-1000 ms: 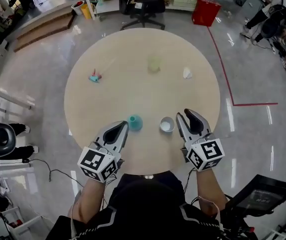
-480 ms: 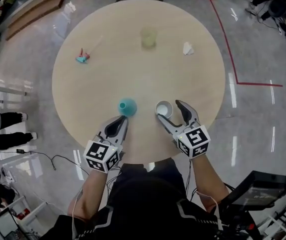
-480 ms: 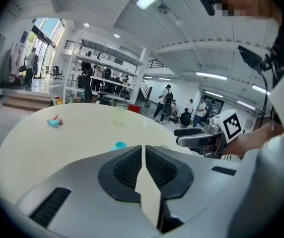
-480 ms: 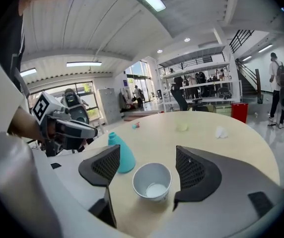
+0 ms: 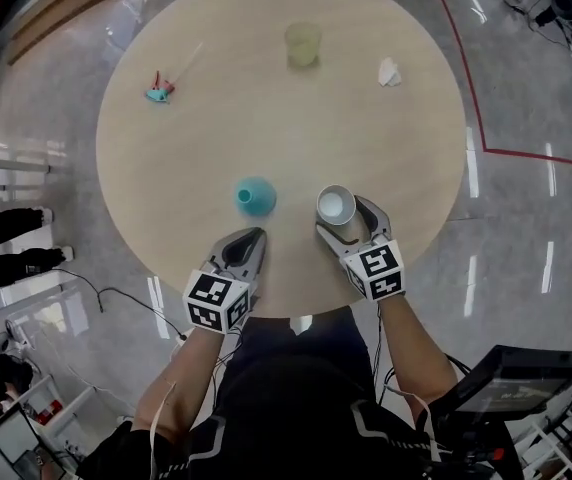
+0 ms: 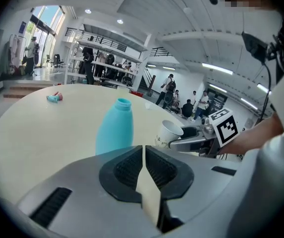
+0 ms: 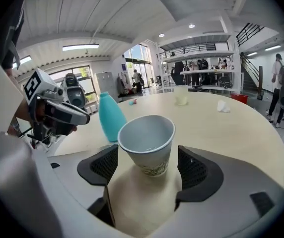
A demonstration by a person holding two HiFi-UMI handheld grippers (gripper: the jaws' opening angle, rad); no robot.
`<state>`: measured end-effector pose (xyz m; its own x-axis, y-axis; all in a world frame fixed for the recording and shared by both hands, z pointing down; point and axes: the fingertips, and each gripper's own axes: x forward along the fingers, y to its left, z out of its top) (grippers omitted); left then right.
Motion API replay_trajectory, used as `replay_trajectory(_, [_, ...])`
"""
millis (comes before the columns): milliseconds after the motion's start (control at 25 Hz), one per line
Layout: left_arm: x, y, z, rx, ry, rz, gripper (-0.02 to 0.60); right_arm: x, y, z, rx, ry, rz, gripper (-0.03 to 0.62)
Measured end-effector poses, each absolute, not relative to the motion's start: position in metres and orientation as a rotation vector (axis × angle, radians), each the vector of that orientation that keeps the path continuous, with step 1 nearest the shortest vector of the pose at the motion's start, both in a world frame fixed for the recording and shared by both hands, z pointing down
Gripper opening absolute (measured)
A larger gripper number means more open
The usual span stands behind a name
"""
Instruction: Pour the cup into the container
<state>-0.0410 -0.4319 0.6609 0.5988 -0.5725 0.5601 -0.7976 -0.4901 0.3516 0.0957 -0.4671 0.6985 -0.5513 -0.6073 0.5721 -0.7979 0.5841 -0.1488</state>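
Note:
A white paper cup (image 5: 335,206) stands upright near the front edge of the round beige table (image 5: 266,118). My right gripper (image 5: 346,221) has its jaws around the cup and they are opening. In the right gripper view a gap shows on each side between the pads and the cup (image 7: 148,142). A teal bottle (image 5: 255,196) stands just left of the cup, also seen in the left gripper view (image 6: 115,130). My left gripper (image 5: 250,238) is shut and empty, a little short of the bottle.
At the table's far side stand a pale yellow-green cup (image 5: 303,44) and a crumpled white paper (image 5: 390,72). A small teal and red object (image 5: 158,90) lies at the far left. A person's legs (image 5: 11,243) are on the floor at left.
My right gripper has moved forward to the paper cup and its jaws have widened around it. The left gripper has stayed shut near the bottle.

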Motion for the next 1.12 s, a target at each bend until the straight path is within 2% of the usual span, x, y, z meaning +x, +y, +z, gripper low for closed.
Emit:
replay_trajectory(360, [-0.051, -0.432, 0.654, 2.222, -1.072, 0.466, 0.002, 0.094, -0.476, 0.709, 1.161, -2.336, 0.526, 0.351])
replay_trajectory(440, [-0.052, -0.432, 0.651, 2.23, -1.05, 0.458, 0.002, 0.091, -0.479, 0.709, 1.168, -2.339, 0.527, 0.31])
replay_trajectory(560, [-0.052, -0.434, 0.646, 2.242, -1.056, 0.444, 0.002, 0.094, -0.481, 0.706, 1.176, -2.336, 0.513, 0.305])
replay_trajectory(1120, [-0.106, -0.466, 0.587, 2.27, -1.274, 0.333, 0.002, 0.064, -0.505, 0.608, 1.092, -2.374, 0.3, 0.303])
